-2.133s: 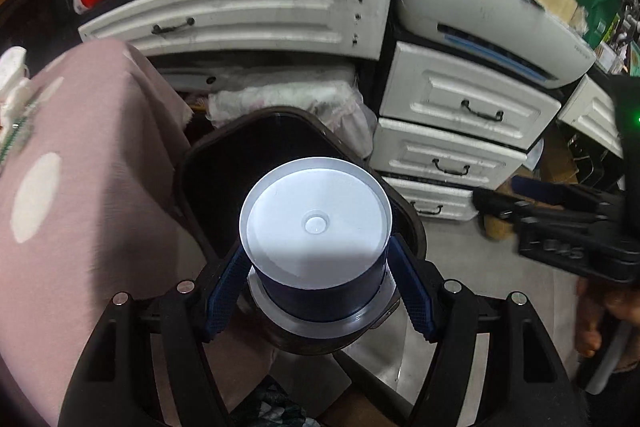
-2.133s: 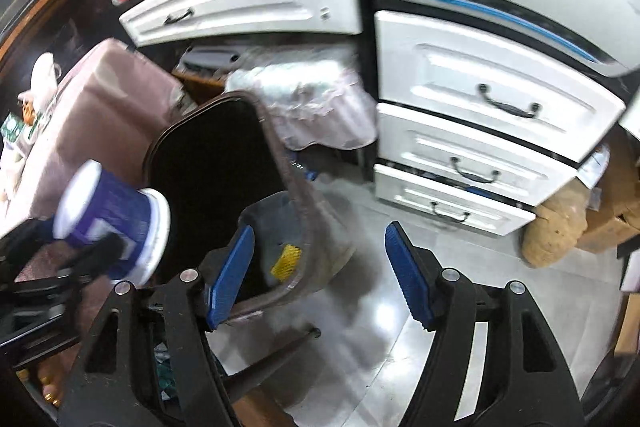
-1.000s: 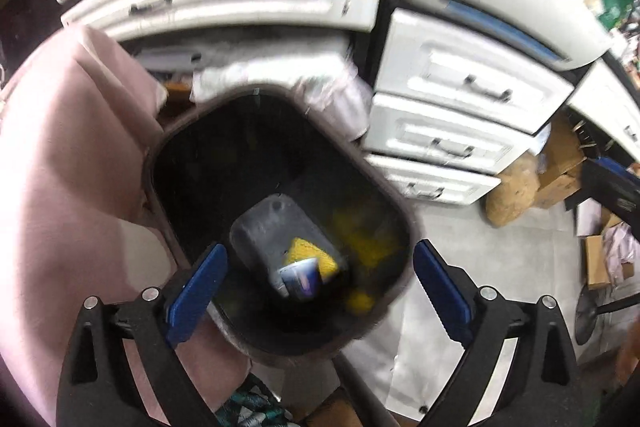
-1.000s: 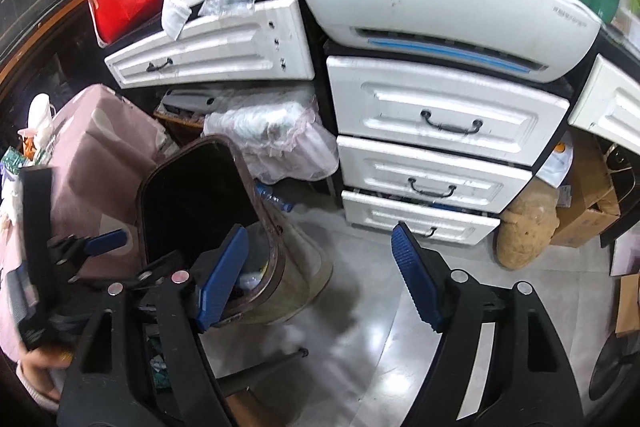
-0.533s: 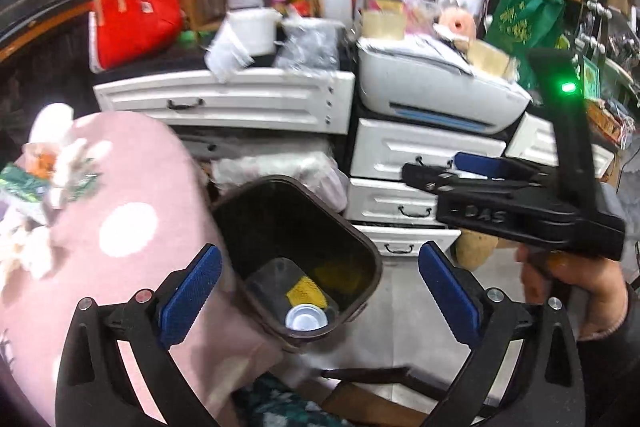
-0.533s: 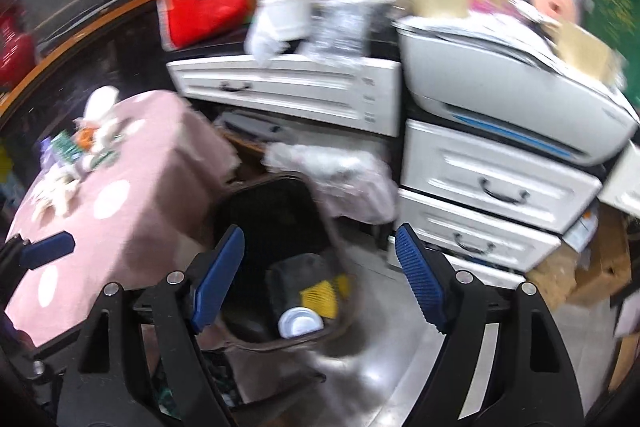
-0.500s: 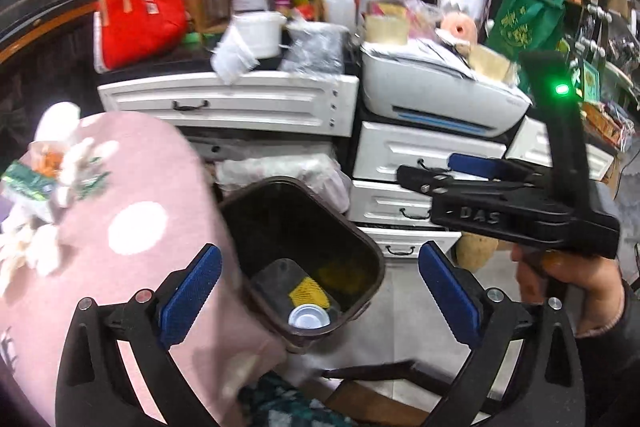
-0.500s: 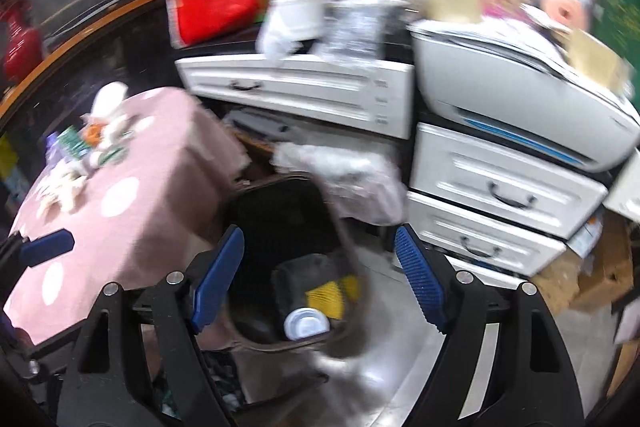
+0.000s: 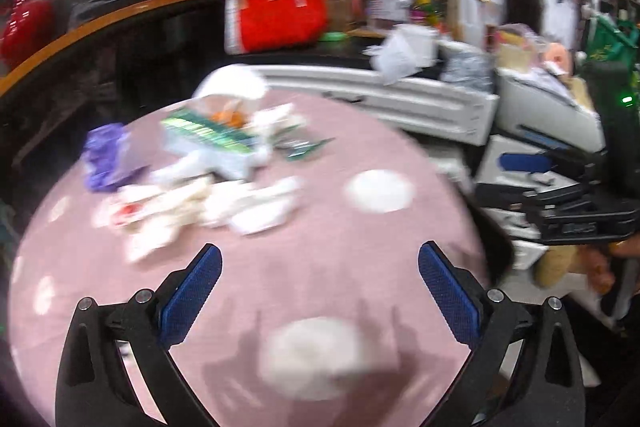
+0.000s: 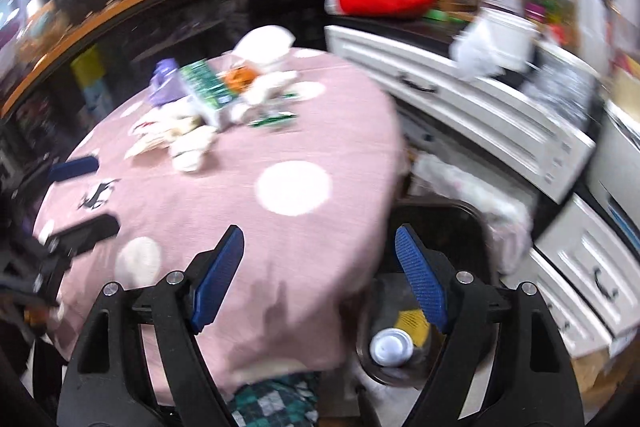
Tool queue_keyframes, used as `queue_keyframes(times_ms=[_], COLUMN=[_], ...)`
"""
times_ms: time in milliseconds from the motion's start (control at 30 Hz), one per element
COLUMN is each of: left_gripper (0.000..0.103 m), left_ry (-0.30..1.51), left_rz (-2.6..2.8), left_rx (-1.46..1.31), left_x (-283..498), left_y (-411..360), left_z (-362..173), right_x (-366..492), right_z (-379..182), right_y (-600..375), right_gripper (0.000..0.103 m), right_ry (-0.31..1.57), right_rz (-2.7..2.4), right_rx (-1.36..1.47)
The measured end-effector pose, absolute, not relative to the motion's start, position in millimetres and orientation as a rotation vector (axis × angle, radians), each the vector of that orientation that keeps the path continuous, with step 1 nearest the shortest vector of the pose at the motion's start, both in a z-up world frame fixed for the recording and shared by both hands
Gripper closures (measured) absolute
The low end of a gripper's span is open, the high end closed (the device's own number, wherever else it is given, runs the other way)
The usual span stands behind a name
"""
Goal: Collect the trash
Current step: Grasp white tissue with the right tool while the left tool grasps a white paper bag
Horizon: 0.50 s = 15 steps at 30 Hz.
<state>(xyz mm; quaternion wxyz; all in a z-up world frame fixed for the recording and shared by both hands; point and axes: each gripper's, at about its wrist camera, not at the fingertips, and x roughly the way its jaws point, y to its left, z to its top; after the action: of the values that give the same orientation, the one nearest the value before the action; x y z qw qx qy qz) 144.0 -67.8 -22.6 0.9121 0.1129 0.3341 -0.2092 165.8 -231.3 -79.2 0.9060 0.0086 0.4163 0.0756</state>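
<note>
While both views are blurred, the left gripper (image 9: 319, 281) hangs over the pink dotted tablecloth (image 9: 360, 251), blue pads spread wide and empty. Litter (image 9: 208, 187), crumpled white wrappers and a green-striped carton (image 10: 208, 91), lies ahead of it. The right gripper (image 10: 320, 259), jaws likewise apart, straddles the table edge above the dark bin (image 10: 440, 227), which holds a white-lidded tub (image 10: 391, 347).

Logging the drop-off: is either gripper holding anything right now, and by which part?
Nothing is held. The left gripper and right gripper are both open and empty above the pink tablecloth.
</note>
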Motion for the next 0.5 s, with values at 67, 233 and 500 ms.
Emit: queue_keyframes(times_ms=[67, 233, 500], left_gripper=[0.007, 0.012, 0.014], left_ry=[0.690, 0.720, 0.735], left_rz=[-0.392, -0.312, -0.305], left_rx=[0.236, 0.259, 0.336], left_x=[155.4, 188.0, 234.7], left_y=[-45.9, -0.2, 27.6], left_z=[-25.3, -35.3, -58.7], right_x=[178.7, 213.7, 270.0], right_z=[-83.3, -93.0, -107.9], right_y=[-211.0, -171.5, -116.3], right_gripper=[0.025, 0.025, 0.025], right_ry=[0.876, 0.922, 0.979], right_rz=[0.210, 0.320, 0.427], right_rx=[-0.006, -0.010, -0.050])
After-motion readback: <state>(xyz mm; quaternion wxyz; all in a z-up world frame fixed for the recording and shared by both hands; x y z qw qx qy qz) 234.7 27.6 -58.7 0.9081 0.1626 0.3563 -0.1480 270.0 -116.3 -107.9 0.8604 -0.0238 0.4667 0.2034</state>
